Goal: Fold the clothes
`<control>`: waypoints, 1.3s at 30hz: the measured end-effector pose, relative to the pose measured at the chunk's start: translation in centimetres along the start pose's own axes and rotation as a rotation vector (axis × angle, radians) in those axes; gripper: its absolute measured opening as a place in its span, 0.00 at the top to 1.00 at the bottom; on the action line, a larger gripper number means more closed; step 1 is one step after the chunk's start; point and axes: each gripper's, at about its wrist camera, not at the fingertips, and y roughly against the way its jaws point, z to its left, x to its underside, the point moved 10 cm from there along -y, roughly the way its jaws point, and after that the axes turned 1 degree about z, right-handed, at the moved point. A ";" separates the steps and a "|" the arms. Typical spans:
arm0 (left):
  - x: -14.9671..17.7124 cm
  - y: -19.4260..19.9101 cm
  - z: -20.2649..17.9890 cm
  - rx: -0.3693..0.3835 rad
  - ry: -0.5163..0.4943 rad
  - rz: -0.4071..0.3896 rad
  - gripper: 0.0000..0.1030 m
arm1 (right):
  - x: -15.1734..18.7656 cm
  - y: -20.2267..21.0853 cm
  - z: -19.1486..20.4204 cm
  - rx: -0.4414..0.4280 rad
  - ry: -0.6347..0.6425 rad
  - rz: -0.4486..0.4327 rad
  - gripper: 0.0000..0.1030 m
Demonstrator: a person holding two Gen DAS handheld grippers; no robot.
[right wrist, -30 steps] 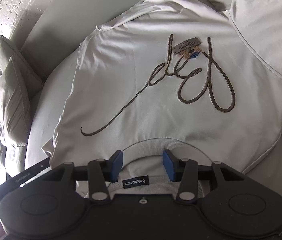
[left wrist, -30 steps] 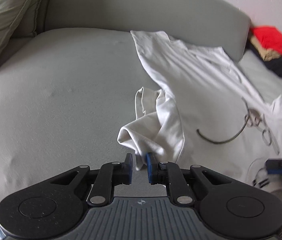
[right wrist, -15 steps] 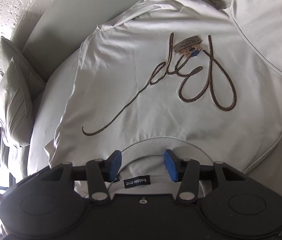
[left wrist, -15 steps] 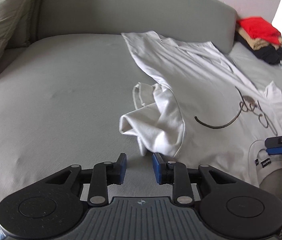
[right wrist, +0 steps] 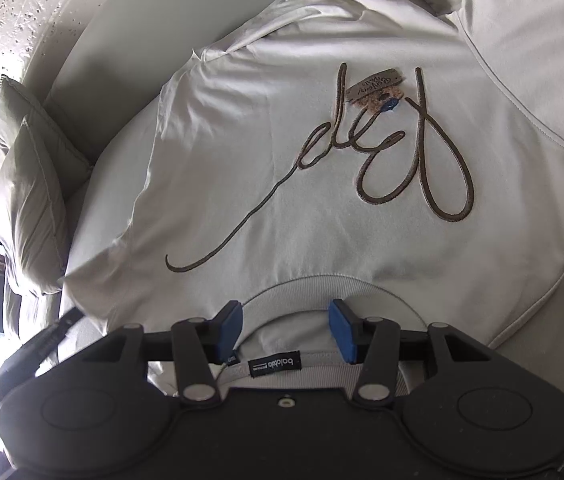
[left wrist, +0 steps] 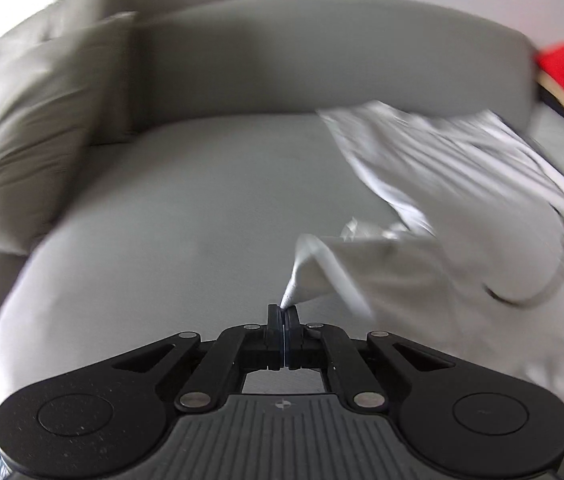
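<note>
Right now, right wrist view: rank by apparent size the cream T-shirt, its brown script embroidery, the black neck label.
1. Cream T-shirt
2. Brown script embroidery
3. Black neck label, clearly smallest though nearest the camera.

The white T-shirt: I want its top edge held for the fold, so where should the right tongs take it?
Grip the ribbed collar of the white T-shirt, from the neck side, sliding one pad under the raised band. It arcs just ahead of the open right tongs, a thicker edge than the flat chest.
</note>
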 end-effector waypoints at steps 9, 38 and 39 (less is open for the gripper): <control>2.5 -0.1 5.8 -0.080 0.250 0.071 0.92 | -0.1 -0.1 0.2 -0.011 0.012 0.003 0.49; -0.6 -3.3 3.8 0.471 1.000 -0.045 1.00 | -0.1 -0.2 0.4 -0.034 0.025 -0.003 0.37; -1.6 -2.1 3.9 0.420 0.921 -0.109 1.00 | -0.1 -0.3 0.4 -0.034 0.028 -0.002 0.37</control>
